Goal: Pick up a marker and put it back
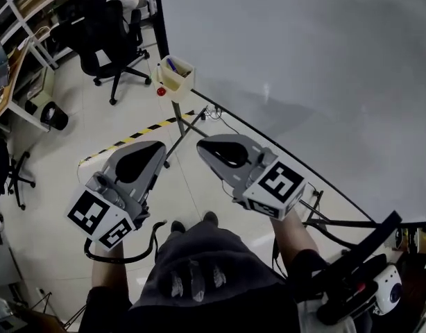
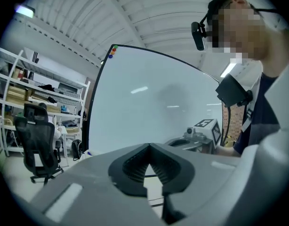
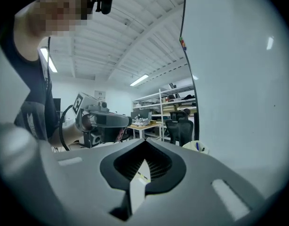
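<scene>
A cream marker holder [image 1: 175, 75] hangs at the lower corner of the whiteboard [image 1: 303, 68], with a blue marker [image 1: 171, 64] standing in it; a red magnet [image 1: 161, 91] sits beside it. My left gripper [image 1: 156, 146] is held at waist height over the floor, shut and empty, well short of the holder. My right gripper [image 1: 203, 145] is level with it, close to the board's lower edge, also shut and empty. In the right gripper view the right gripper [image 3: 145, 141] points past the holder [image 3: 196, 147]. The left gripper [image 2: 149, 145] faces the board [image 2: 149, 102].
The board's stand legs [image 1: 189, 125] and a cable [image 1: 223, 120] lie just ahead of the grippers. Yellow-black tape [image 1: 140, 134] runs across the floor. A black office chair [image 1: 109, 44] with a seated person stands at the back left, by desks and shelves [image 1: 19, 54].
</scene>
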The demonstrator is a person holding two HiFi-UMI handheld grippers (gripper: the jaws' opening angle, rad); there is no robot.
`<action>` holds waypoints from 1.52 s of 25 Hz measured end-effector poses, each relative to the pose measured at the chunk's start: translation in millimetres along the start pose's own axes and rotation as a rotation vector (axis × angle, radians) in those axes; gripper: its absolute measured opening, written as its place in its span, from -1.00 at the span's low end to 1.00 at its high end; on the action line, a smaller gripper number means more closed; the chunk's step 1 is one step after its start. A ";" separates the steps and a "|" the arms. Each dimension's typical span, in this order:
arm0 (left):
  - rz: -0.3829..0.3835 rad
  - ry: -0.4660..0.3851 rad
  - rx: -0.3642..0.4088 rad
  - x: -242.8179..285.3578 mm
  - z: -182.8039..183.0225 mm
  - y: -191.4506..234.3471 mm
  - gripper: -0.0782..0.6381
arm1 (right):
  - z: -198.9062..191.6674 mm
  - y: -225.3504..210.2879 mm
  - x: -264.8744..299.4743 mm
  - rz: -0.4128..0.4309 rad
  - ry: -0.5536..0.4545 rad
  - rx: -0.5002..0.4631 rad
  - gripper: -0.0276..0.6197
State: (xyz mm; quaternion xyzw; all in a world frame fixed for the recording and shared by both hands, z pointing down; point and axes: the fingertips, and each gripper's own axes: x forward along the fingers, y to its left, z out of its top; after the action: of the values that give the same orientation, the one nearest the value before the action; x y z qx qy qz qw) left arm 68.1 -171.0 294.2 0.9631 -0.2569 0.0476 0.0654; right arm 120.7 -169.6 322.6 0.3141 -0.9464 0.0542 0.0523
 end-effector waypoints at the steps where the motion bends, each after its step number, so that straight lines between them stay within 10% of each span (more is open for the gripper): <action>1: 0.008 0.002 -0.002 -7.6 -1.8 -3.6 -0.76 | 0.0 7.6 0.0 0.005 0.005 0.000 -0.91; 26: -0.119 0.083 0.001 -197.7 -86.1 -165.0 -0.76 | -35.3 255.6 -63.9 -0.066 0.049 -0.025 -0.91; 38: 0.053 -0.053 0.011 -189.7 -64.4 -302.8 -0.77 | -57.7 289.8 -238.0 -0.094 -0.032 0.009 -0.91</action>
State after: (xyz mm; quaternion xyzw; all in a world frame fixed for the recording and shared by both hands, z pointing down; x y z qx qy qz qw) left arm 52.2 191.6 303.2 0.9572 -0.2836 0.0250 0.0519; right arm 140.2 209.3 327.7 0.3592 -0.9311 0.0508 0.0384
